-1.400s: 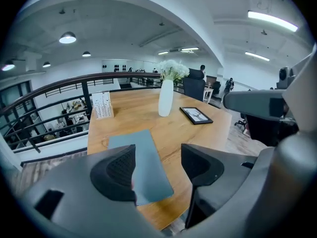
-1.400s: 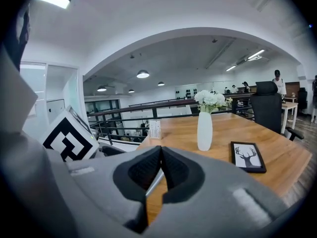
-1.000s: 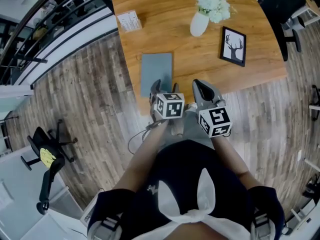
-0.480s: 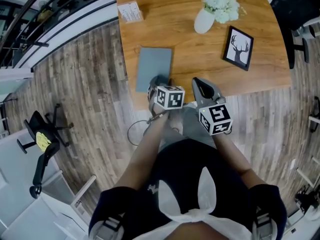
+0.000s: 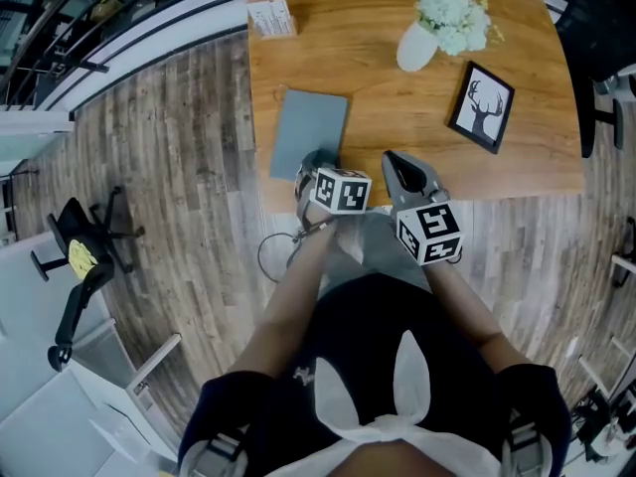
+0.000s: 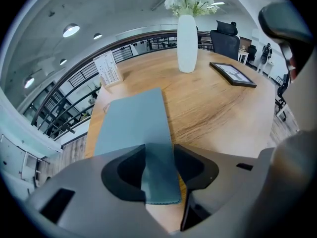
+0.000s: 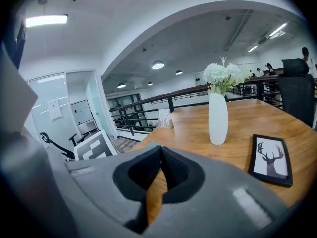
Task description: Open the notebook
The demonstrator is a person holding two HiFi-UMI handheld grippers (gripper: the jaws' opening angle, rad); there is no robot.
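The closed grey-blue notebook lies flat on the wooden tabletop, close to its left edge and reaching toward the near left corner. The left hand-held gripper points steeply down at the notebook's near end. In the left gripper view its jaws stand partly open and have just been closing, with the notebook's near right corner showing between them. The right jaw sits at the notebook's right edge and the left jaw is over the cover. I cannot tell whether the pads press on it.

The right hand-held gripper hangs over the near edge of the tabletop, just beside the left one. In its own view the jaw tips meet with nothing between them.

Toward the far edge stand a white vase of white flowers and a black-framed deer picture lying flat to its right. A small printed card stands by the far left corner.
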